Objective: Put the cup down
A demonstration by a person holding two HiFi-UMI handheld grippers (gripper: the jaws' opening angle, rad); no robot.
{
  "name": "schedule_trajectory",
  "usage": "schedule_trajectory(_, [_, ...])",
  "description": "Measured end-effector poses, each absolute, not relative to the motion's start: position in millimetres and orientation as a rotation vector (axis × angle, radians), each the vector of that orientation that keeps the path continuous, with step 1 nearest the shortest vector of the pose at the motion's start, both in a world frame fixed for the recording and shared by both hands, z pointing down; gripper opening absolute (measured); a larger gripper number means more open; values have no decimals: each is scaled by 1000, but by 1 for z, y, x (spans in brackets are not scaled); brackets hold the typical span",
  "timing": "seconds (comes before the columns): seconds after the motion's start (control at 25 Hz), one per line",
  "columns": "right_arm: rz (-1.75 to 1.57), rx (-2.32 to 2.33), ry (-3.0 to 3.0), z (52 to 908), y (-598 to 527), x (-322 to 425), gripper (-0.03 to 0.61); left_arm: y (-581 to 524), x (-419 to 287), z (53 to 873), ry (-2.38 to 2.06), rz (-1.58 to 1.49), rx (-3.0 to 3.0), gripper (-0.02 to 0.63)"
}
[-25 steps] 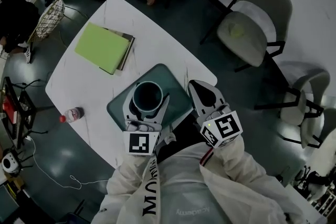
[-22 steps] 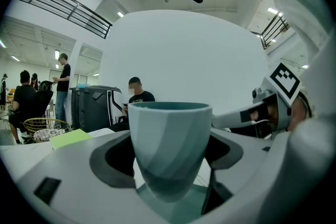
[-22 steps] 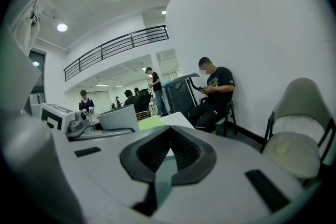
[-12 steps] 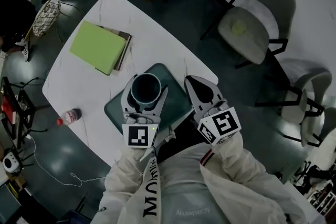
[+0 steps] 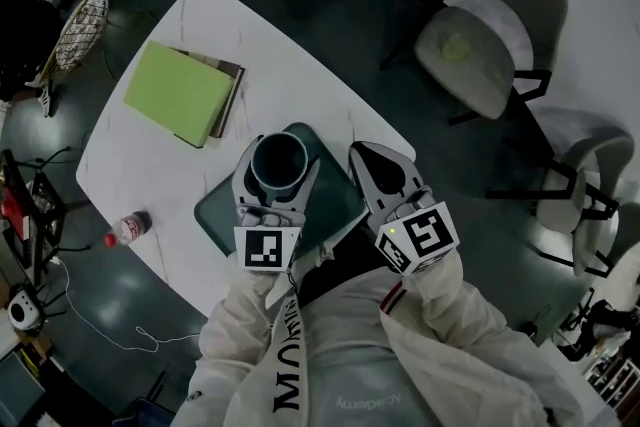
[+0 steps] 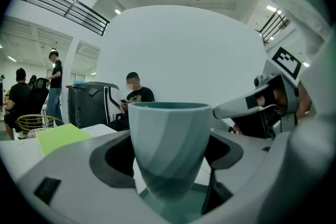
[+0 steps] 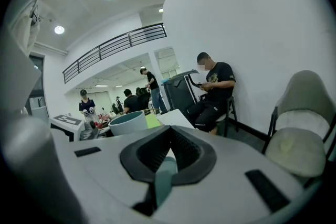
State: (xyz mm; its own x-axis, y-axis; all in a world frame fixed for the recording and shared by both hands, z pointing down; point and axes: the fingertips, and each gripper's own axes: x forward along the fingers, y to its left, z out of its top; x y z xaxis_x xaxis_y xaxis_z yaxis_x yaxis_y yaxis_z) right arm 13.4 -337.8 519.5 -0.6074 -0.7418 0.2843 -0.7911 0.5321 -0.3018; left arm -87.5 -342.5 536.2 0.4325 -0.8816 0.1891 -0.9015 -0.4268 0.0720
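Cup [image 5: 278, 159] now sits slightly farther forward over the tray [image 5: 335, 197], clamped upright in the left gripper [image 5: 280, 170] for a level set-down. Right gripper [image 5: 368, 161] idles alongside, closed and empty.

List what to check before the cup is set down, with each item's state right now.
1. Left gripper shut on the cup: ok.
2. Cup upright: ok.
3. Cup above the teal tray: ok.
4. Cup's base touching the tray: cannot tell.
5. Right gripper shut, empty, apart from the cup: ok.
6. Green folder and bottle lie off the tray: ok.
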Motion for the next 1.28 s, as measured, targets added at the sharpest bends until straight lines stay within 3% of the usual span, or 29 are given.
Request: schedule_trajectory(1.28, [696,1272,-2596,554,-364,26,6,-375,-75,604,-1570,276,2486,383])
